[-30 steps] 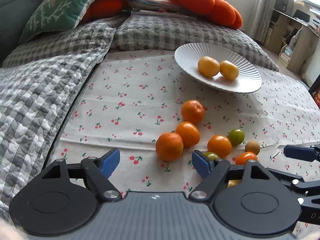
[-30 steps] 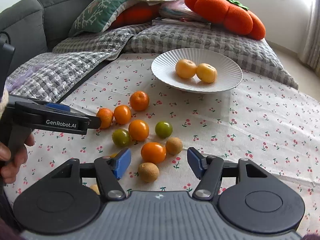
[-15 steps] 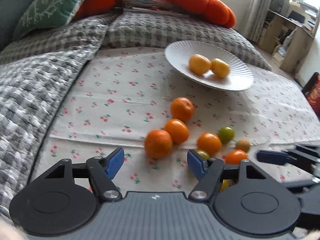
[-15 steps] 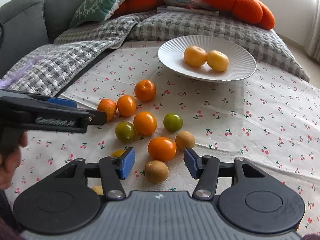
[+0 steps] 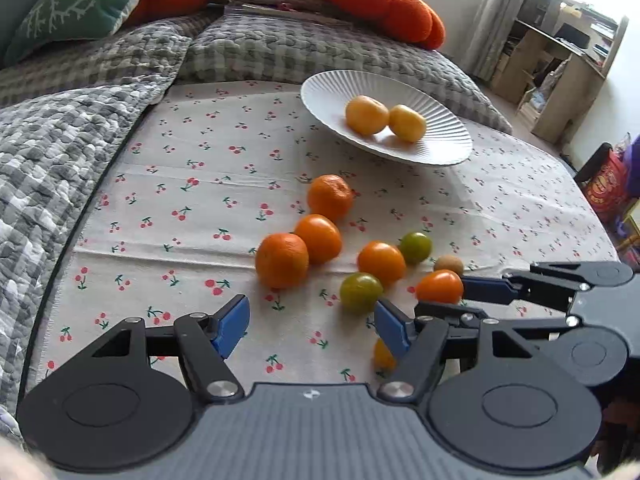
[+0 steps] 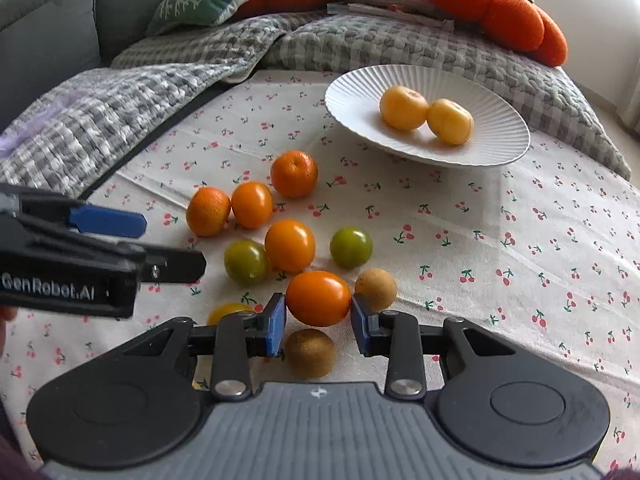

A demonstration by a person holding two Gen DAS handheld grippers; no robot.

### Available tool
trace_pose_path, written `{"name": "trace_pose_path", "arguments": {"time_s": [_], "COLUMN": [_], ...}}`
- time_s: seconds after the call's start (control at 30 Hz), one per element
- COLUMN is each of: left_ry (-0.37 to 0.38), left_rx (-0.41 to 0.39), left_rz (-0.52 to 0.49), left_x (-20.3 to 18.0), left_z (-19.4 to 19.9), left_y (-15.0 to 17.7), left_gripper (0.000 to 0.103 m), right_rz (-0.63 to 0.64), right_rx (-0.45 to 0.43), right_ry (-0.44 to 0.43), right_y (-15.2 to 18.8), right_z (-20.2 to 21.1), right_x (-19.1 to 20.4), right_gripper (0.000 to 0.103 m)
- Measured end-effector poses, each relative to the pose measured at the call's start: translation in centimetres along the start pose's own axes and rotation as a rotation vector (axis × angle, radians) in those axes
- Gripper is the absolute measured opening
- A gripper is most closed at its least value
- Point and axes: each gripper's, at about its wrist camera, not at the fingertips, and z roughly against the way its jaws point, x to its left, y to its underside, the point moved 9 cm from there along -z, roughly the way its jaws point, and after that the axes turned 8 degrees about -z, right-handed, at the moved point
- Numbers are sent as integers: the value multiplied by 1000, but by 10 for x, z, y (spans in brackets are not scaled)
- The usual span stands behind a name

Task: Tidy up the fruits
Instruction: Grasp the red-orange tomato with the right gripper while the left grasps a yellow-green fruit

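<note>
The right gripper (image 6: 319, 322) sits low over the cherry-print cloth (image 6: 500, 240) with its blue pads on either side of an orange tomato (image 6: 318, 298); both pads appear to touch the fruit's sides, so it is pinching the tomato, which rests on the cloth. Just in front of the gripper's body lies a brown kiwi-like fruit (image 6: 310, 353), and a second brown fruit (image 6: 376, 288) sits touching the right pad's outer side. A yellow fruit (image 6: 228, 312) peeks out beside the left pad. Farther out lie two green tomatoes (image 6: 246, 262), another orange tomato (image 6: 290, 245) between them, and three more orange fruits (image 6: 294, 173) in a loose cluster. The white ribbed plate (image 6: 500, 136) holds two yellow-orange fruits (image 6: 403, 107) touching each other. The left gripper (image 5: 312, 326) hovers with its pads spread wide and nothing between them, near the large orange fruit (image 5: 282, 260). Behind the cloth lie a grey checked quilt (image 6: 120, 120) and an orange plush cushion (image 6: 500, 8).
</note>
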Motion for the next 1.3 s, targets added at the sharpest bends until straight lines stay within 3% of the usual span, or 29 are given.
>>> {"name": "trace_pose_path", "arguments": {"time_s": [0.13,0.3,0.37,0.43,0.57,1.3], "left_ry": [35,138,139,120,85,132], "left_rx": [-7,14,25,37,69,-49], "left_rz": [-41,-89,-127,-160,-177,-97], "left_x": [-9,-34,-44,-50,-50,-37], "left_z": [2,-4,-9,-15,-26,3], "left_y": [1,8,11,14,19,-5], "left_gripper": [61,56,54,48,22,22], "right_rz": [-84,-179,-185,-180,-175,-195], "right_rx": [-9,-49,-50,-44,-46,-63], "right_ry": [0,-19,-22,-25,-33,-55], "right_y": [-8,-18,-18,-18,-18,-23], "right_z": [11,24,24,21,22,30], "right_x": [-14,-30,-31,-29,-25,-26], "right_gripper": [31,31,31,31,31,31]}}
